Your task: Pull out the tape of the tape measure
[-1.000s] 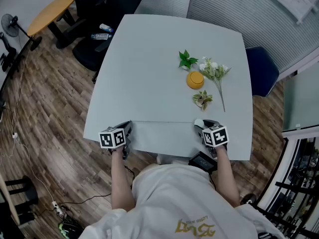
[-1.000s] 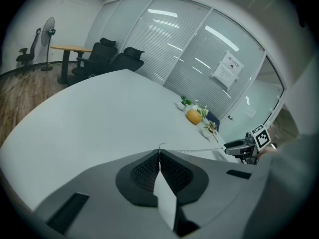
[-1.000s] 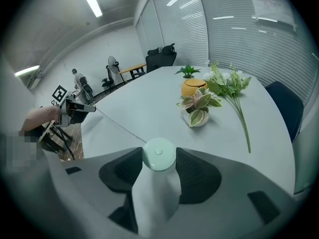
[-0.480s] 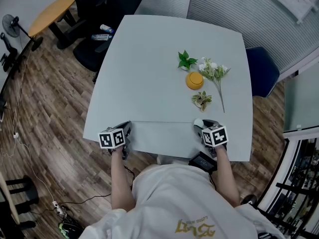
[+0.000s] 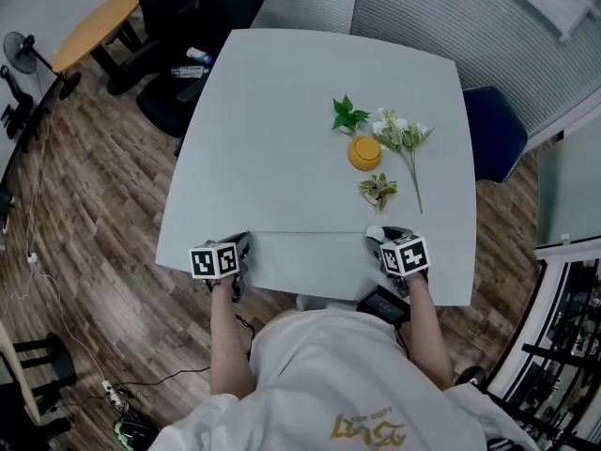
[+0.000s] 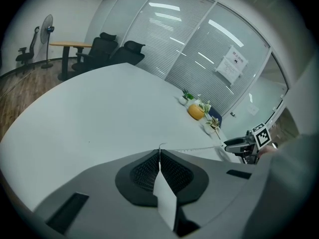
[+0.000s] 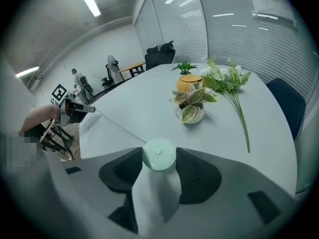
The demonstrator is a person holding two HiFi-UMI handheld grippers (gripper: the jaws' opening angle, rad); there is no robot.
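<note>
Right gripper view: right claw [image 7: 158,167], jaws set wide and clamped on the tape measure [image 7: 158,154], a round pale-green body with one pad against each side. Tape [image 7: 118,126]: a thin strip leaving the body and running low over the table [image 7: 149,91] to the left claw [image 7: 79,109], which is held beside the table's near edge. Left gripper view: the left claw's jaws are pressed together on the tape's end, with the hook [image 6: 160,146] just showing above the pads; from there the strip leads off to the right claw. Head view: both claws at the near edge, well apart, the tape straight between them and parallel to that edge. Farther up the table, apart from the tape: yellow pot [image 5: 365,152], flowers [image 5: 402,134], small plant [image 5: 378,189], green sprig [image 5: 349,115].
</note>
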